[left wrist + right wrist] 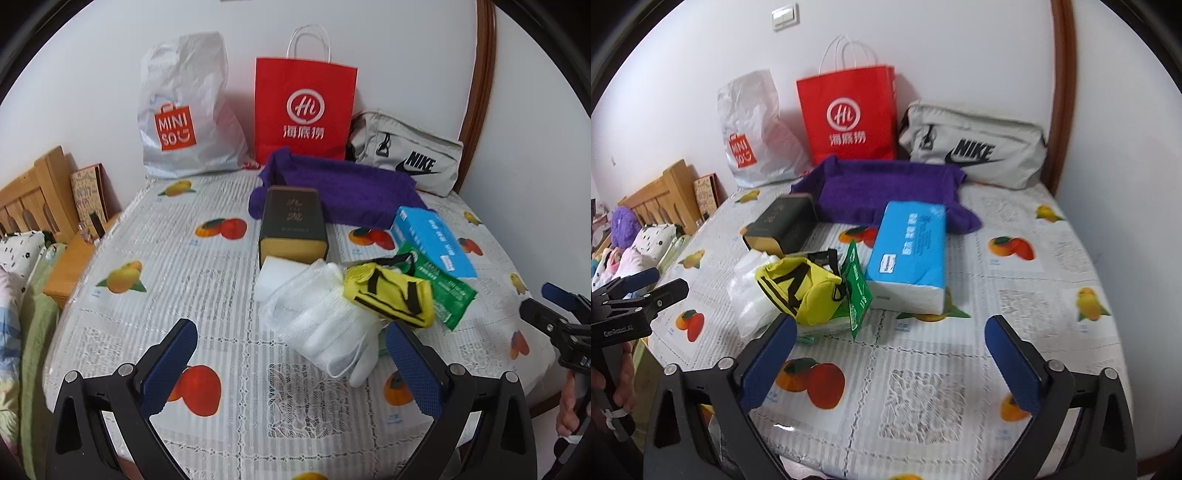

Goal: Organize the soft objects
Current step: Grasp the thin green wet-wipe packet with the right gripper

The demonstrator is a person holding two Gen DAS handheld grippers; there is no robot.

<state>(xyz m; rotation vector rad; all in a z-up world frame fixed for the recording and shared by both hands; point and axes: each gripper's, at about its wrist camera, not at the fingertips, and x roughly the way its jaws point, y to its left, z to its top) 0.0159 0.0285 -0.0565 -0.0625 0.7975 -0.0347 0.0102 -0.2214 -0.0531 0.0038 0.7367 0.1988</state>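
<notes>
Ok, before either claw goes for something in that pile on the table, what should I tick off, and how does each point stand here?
1. Left claw open and empty: ok.
2. Right claw open and empty: ok.
3. Yellow pouch reachable from above, nothing on top of it: ok.
4. Yellow pouch free of its neighbours: not ok; it lies on the clear plastic bundle and against the green packet.
5. Blue tissue pack lying flat: not ok; its far end rests on the purple towel.
6. Bags at the wall open to receive items: cannot tell; the red paper bag, the white Miniso bag and the grey Nike bag show no opening.
</notes>
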